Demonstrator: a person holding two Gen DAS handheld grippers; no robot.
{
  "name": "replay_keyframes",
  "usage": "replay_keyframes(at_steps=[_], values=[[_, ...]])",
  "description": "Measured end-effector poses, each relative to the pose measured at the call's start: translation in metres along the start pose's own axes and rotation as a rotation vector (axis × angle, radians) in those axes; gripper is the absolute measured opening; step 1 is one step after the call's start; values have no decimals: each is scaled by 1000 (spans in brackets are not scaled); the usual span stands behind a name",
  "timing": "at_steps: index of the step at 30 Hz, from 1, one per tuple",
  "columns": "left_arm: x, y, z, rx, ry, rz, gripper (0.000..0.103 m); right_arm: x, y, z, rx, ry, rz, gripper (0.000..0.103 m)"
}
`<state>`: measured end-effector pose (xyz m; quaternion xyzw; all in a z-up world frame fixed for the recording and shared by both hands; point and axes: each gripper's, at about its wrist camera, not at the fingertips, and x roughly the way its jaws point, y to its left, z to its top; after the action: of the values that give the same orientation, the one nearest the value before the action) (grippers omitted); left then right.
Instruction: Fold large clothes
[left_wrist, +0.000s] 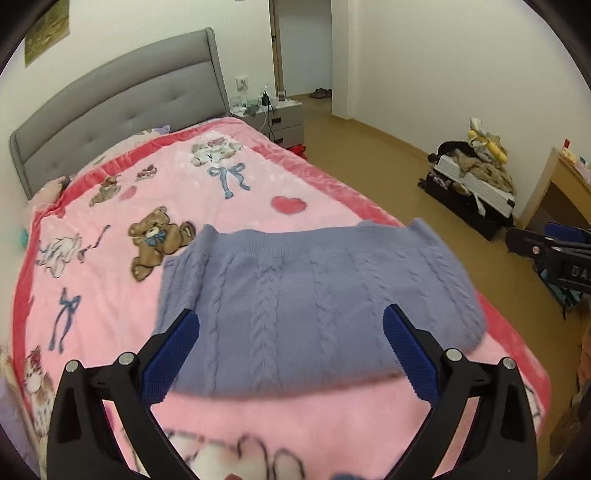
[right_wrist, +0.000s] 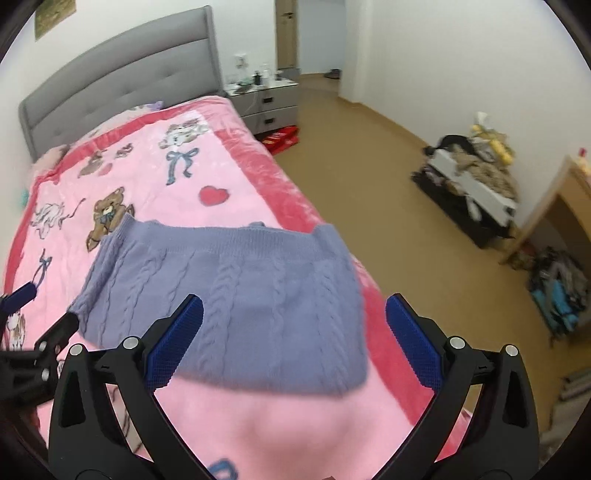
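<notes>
Home bedroom: bed (left_wrist: 110, 258), padded headboard (left_wrist: 122, 107), probably nightstand (left_wrist: 277, 118).

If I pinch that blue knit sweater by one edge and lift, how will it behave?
The sweater is probably floppy: its folded cable knit lies limp on the pink blanket, so layers would likely droop open. The fuzzy yarn should grip the ribbed fingers, not slip. Pushed, it may bunch on the plush blanket.

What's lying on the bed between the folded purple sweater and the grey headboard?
Only the pink teddy-bear blanket lies between the sweater and the headboard; both wrist views show it.
</notes>
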<state>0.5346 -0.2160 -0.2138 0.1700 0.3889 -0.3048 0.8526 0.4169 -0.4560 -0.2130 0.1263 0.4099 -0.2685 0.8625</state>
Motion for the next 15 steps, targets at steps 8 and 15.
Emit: replay_keyframes(at_steps=[8, 15], values=[[-120, -13, -11, -92, -61, 54, 98, -113, 9, -27, 20, -22, -29, 95], [-189, -31, -15, -72, -139, 92, 98, -162, 13, -35, 3, -36, -4, 95]])
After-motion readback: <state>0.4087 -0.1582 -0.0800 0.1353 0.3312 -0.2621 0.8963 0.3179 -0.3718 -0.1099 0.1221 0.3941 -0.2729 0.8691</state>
